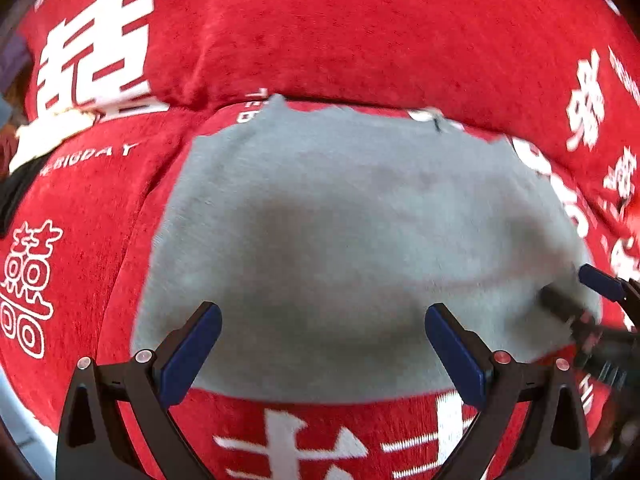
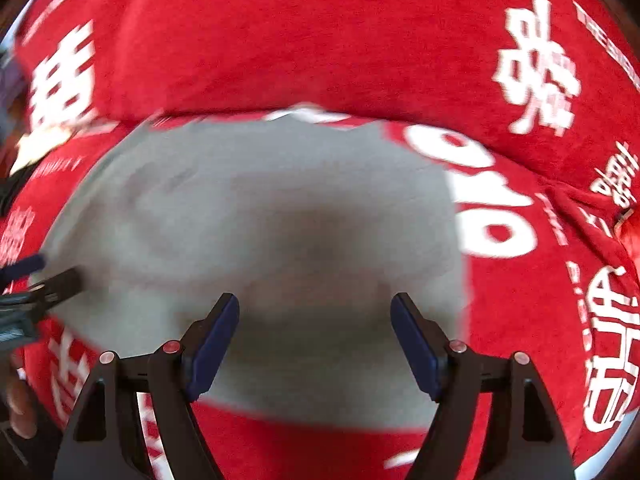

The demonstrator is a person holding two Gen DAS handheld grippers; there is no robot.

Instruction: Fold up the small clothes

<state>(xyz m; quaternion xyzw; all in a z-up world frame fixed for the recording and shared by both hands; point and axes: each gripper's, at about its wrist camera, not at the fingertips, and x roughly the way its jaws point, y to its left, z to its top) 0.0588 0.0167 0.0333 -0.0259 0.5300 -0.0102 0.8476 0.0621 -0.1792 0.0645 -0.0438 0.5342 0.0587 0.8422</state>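
Grey garment (image 1: 360, 240) lies flat on the red cover (image 1: 360, 32), right under both grippers. Left gripper (image 1: 323, 340) and right gripper (image 2: 315, 332) are spread wide, holding nothing. Looks soft, light and floppy, so I'd pinch a near-edge corner. Blur hides seams; can't tell what garment it is.

— Left gripper (image 1: 323, 350)?
— Black angular frames, dark blue pads (image 1: 192, 354) on the inner faces, round silver and reddish screw heads along the tops.
— Right gripper (image 2: 315, 344)?
— Same build: black arms, navy pads (image 2: 212, 348), pinkish screw caps. Bare skin, blurred, at the wrist view's lower left.
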